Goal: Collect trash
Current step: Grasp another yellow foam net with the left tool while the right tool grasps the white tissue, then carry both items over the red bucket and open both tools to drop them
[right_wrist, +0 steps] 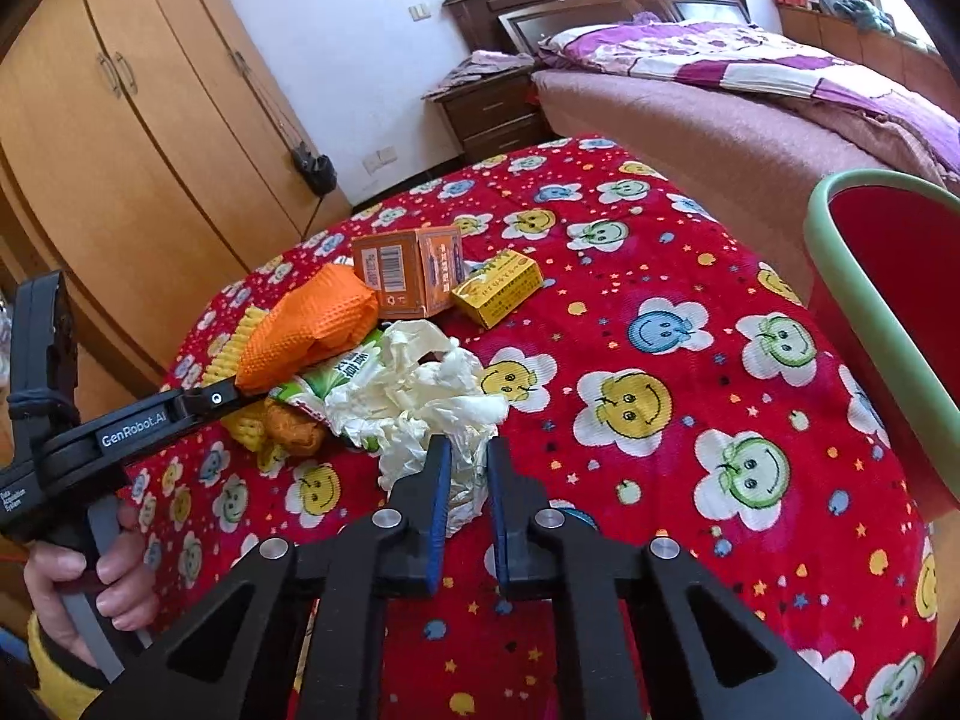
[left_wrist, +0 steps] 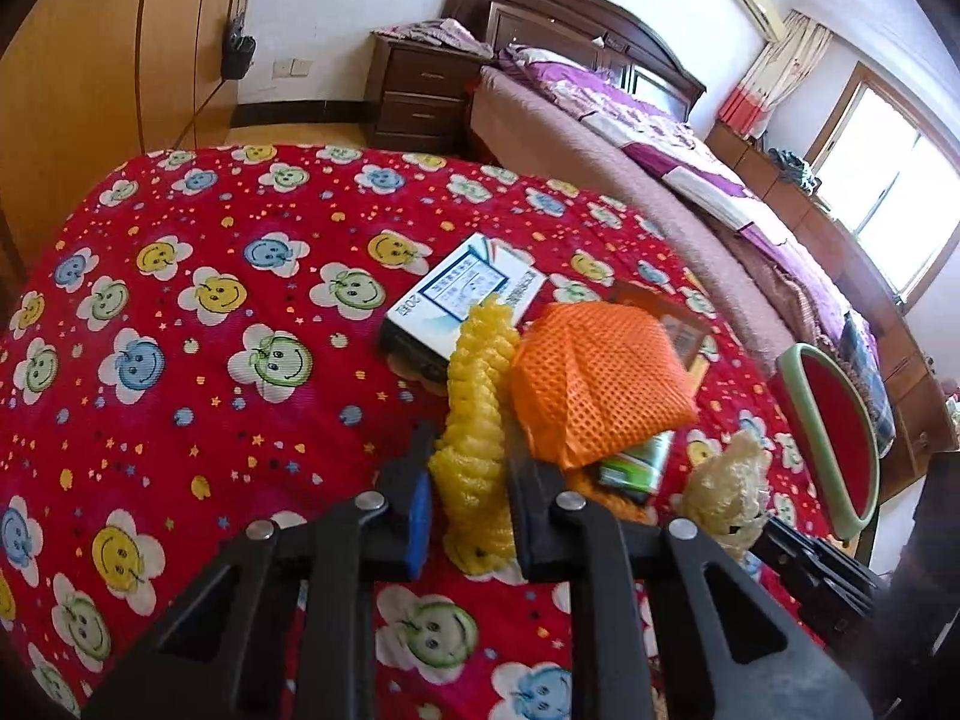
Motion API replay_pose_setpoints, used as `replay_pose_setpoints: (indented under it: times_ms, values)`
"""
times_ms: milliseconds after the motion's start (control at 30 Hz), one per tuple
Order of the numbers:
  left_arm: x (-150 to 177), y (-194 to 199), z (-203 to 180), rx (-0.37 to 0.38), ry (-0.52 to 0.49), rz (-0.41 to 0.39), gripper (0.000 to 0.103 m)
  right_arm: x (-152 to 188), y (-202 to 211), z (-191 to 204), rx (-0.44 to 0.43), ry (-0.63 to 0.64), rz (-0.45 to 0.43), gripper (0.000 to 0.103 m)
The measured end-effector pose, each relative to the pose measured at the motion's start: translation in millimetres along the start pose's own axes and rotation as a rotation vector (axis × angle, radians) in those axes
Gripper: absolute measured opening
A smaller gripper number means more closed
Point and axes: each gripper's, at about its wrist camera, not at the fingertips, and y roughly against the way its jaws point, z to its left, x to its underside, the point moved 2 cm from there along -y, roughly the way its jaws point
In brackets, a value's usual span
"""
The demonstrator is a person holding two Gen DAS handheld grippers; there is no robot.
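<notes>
Trash lies piled on a round table with a red smiley-flower cloth (left_wrist: 180, 312). My left gripper (left_wrist: 468, 480) is shut on a yellow foam net (left_wrist: 477, 420); it also shows in the right wrist view (right_wrist: 198, 402). Beside it lie an orange mesh net (left_wrist: 594, 384), a white-blue box (left_wrist: 462, 294) and a green wrapper (left_wrist: 636, 462). My right gripper (right_wrist: 465, 468) is shut on crumpled white plastic (right_wrist: 420, 396). An orange box (right_wrist: 408, 276) and a small yellow box (right_wrist: 498, 288) stand beyond the pile.
A red bin with a green rim (right_wrist: 888, 300) stands at the table's right edge; it also shows in the left wrist view (left_wrist: 834, 438). A bed (right_wrist: 750, 96), a nightstand (right_wrist: 492, 108) and a wooden wardrobe (right_wrist: 120, 138) lie behind.
</notes>
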Motion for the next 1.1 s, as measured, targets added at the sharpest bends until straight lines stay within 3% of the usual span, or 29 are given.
replay_pose_setpoints:
  times_ms: [533, 1100]
  values:
    - [12, 63, -30, 0.058, -0.005, -0.111, 0.021, 9, 54, -6, -0.05, -0.024, -0.092, 0.01]
    - [23, 85, -94, 0.145, -0.089, -0.11, 0.021, 14, 124, -41, -0.021, -0.083, -0.235, 0.01]
